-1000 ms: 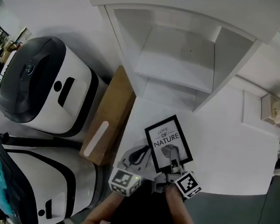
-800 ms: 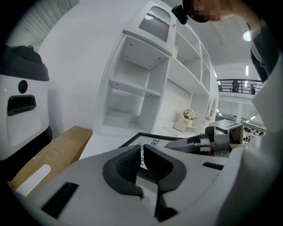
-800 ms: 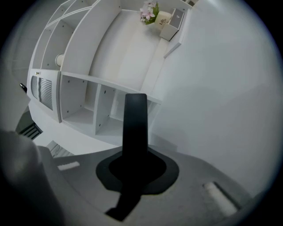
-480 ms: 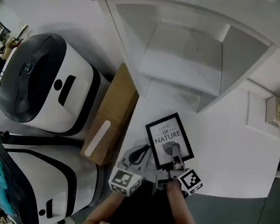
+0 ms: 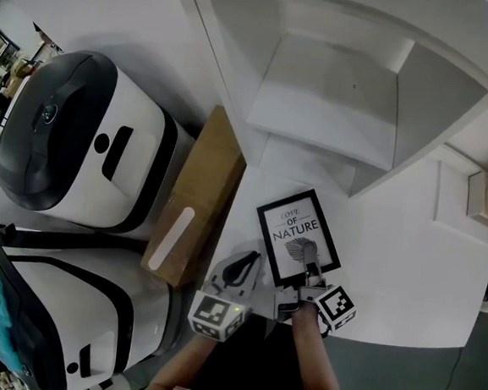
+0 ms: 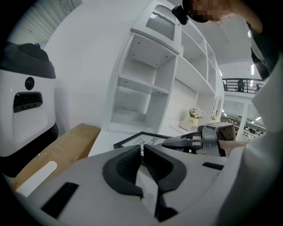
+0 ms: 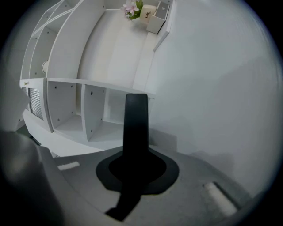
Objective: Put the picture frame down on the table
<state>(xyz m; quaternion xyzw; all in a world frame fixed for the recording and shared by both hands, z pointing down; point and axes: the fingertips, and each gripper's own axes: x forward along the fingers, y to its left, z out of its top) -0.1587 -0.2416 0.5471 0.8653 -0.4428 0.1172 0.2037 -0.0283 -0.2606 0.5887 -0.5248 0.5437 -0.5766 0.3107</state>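
Observation:
The picture frame (image 5: 298,235), black-edged with a white print reading "OF NATURE", lies low and flat over the white table (image 5: 407,272), in front of the shelf unit. I cannot tell whether it touches the tabletop. My right gripper (image 5: 308,274) is shut on its near edge. In the right gripper view the picture frame (image 7: 136,128) shows edge-on as a dark strip between the jaws. My left gripper (image 5: 241,271) hovers just left of the frame, shut with nothing in it. In the left gripper view, past the shut left gripper (image 6: 142,155), the picture frame (image 6: 140,140) and right gripper (image 6: 200,141) show.
A white shelf unit (image 5: 329,95) stands on the table behind the frame. A long cardboard box (image 5: 197,198) lies along the table's left edge. Two large white-and-black machines (image 5: 71,136) stand further left. A small box with flowers (image 5: 485,190) sits at far right.
The frame and my right gripper have edged slightly away from me towards the shelf, grip unchanged. The left gripper has stayed beside them, still shut.

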